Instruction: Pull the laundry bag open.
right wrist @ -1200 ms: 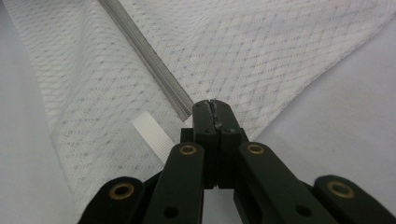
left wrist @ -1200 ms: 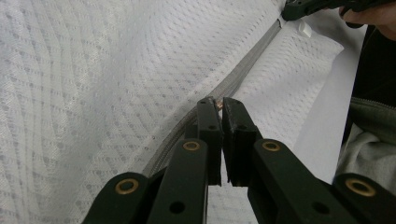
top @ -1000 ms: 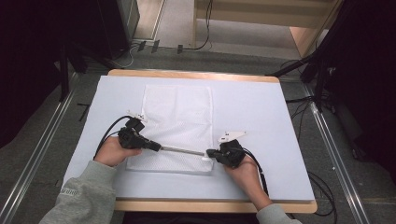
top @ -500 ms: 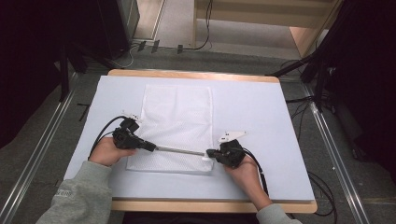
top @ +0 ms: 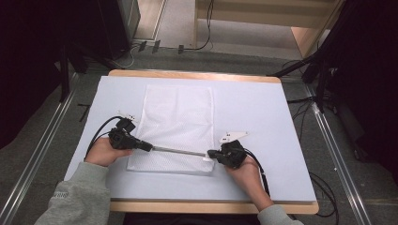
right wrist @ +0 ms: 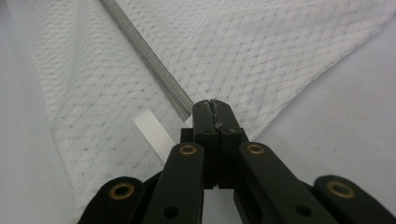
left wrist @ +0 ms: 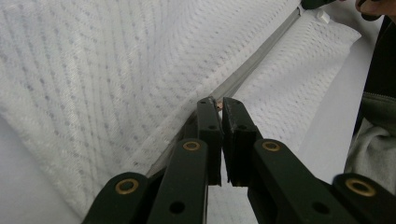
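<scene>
A white mesh bag (top: 177, 126) lies flat on the table (top: 263, 108), its grey zipper (top: 180, 150) running near the front edge. The 2 grippers pinch that zipper — left gripper (left wrist: 218, 103) on a small metal piece, right gripper (right wrist: 212, 105) clamped at the other end.

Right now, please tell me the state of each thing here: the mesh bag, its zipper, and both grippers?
Mesh bag: lying flat on the table, zipper end toward the person.
Zipper: closed along the stretch between the grippers.
Left gripper: shut on the zipper pull, a small piece pinched between its tips.
Right gripper: shut on the zipper end, beside a white tab.
</scene>
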Motion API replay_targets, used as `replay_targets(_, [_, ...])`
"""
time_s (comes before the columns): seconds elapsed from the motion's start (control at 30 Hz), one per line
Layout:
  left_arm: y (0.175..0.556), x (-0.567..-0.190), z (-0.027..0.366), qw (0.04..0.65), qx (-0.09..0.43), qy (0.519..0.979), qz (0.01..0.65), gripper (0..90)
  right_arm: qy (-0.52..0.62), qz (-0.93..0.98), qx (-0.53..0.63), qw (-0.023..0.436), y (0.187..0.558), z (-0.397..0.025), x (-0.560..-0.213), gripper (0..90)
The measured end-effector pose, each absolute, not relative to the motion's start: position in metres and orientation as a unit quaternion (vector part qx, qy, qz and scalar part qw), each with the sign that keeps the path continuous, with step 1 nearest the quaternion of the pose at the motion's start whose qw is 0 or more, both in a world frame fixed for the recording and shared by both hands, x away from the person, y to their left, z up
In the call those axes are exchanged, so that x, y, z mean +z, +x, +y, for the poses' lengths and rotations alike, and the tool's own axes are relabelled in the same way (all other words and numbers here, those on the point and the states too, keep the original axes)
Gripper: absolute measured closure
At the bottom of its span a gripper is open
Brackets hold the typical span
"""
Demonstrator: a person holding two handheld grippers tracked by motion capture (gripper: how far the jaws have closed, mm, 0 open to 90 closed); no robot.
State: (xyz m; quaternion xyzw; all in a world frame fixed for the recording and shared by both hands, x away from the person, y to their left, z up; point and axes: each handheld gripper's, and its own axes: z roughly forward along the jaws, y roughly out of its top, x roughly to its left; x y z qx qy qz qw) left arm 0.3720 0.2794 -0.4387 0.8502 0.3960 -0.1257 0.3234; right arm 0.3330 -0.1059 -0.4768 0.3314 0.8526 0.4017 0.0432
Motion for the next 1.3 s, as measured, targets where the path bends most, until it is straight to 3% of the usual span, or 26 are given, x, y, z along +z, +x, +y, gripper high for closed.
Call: replay_targets(1.3, [0.364, -0.431, 0.309, 0.340, -0.109, 0.825, 0.438, 88.3, 0.328, 0.857, 0.395, 0.040, 0.334, -0.104, -0.475, 90.0])
